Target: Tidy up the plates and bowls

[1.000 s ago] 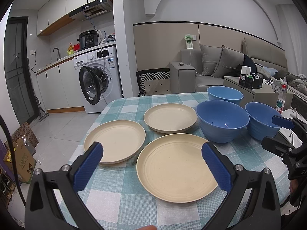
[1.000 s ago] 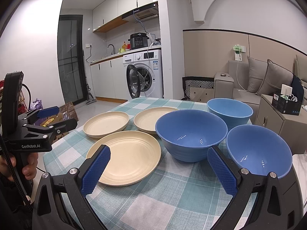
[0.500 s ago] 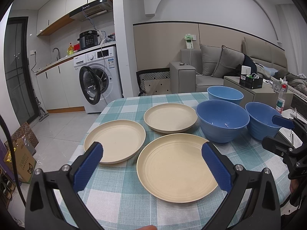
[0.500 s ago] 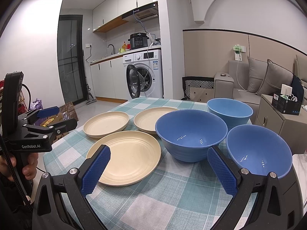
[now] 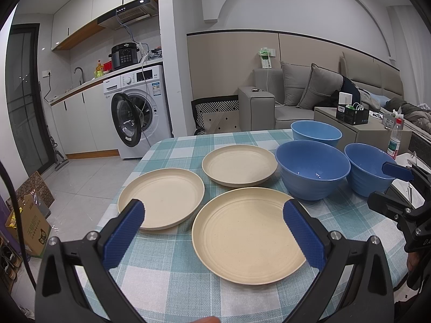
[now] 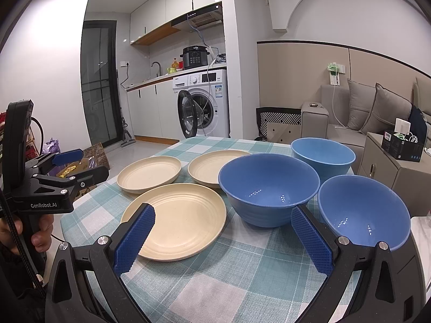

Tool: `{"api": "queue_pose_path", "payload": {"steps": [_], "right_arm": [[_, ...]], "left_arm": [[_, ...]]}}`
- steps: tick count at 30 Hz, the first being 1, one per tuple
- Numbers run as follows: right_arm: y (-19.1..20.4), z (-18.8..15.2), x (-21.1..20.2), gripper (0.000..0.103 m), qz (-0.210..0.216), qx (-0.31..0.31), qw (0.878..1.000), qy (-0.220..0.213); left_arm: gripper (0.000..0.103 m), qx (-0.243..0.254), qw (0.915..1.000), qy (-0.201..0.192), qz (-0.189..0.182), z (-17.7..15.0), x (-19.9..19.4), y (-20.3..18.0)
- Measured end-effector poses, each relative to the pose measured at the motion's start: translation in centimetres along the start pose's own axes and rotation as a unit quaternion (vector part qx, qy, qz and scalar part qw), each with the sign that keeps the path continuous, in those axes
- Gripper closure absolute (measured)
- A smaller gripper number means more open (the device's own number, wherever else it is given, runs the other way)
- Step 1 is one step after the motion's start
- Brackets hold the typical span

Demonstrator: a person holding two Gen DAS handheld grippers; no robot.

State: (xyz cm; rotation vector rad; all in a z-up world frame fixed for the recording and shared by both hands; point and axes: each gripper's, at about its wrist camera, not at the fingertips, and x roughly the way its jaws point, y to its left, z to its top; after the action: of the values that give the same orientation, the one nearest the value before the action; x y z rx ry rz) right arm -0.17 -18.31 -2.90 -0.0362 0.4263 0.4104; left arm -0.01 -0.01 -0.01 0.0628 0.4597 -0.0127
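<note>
Sitting on the teal-and-white checked cloth of the table [image 5: 172, 266] are three cream plates and three blue bowls, all apart from one another or just beside. The nearest plate [image 5: 249, 235] lies flat in front of your left tool [image 5: 214, 238], framed between its two blue pads, which are spread wide and grip nothing. The left plate [image 5: 161, 197] sits just beside it toward the table edge, and the far plate [image 5: 239, 165] lies behind both. To their right the big bowl [image 5: 312, 171] stands upright, with the far bowl [image 5: 316, 133] behind it and the right bowl [image 5: 367, 168] just beside it near the table's right edge.

From your right wrist camera, your right tool [image 6: 223, 238] also hangs released, its pads wide apart over the cloth, with the big bowl [image 6: 268, 188] just beyond them and the right bowl [image 6: 363, 212] partly behind the right pad. Your left tool [image 6: 74, 162] shows there at the left, off the table edge, with "GenRobot.AI" printed in white on its black body and your hand [image 6: 32, 231] around its handle.

Beyond the table, a white washing machine [image 5: 138, 113] stands with its door open, and a black cooker [image 5: 124, 56] rests on top; its brand lettering is too small to read. A grey sofa [image 5: 301, 97] fills the right background.
</note>
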Motion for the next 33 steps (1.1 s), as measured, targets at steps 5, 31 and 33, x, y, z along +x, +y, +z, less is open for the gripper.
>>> {"api": "queue_pose_path", "payload": {"steps": [5,31,33], "right_arm": [[0.00,0.01,0.00,0.000,0.000,0.000,1.000,0.000],[-0.11,0.06,0.03,0.000,0.000,0.000,1.000,0.001],[0.09,-0.05,0.01,0.000,0.000,0.000,1.000,0.001]], "left_arm": [[0.000,0.000,1.0000,0.000,0.000,0.01,0.00,0.00],[0.000,0.001,1.0000,0.003,0.000,-0.01,0.21,0.10],[0.000,0.002,1.0000,0.003,0.000,-0.03,0.21,0.16]]}}
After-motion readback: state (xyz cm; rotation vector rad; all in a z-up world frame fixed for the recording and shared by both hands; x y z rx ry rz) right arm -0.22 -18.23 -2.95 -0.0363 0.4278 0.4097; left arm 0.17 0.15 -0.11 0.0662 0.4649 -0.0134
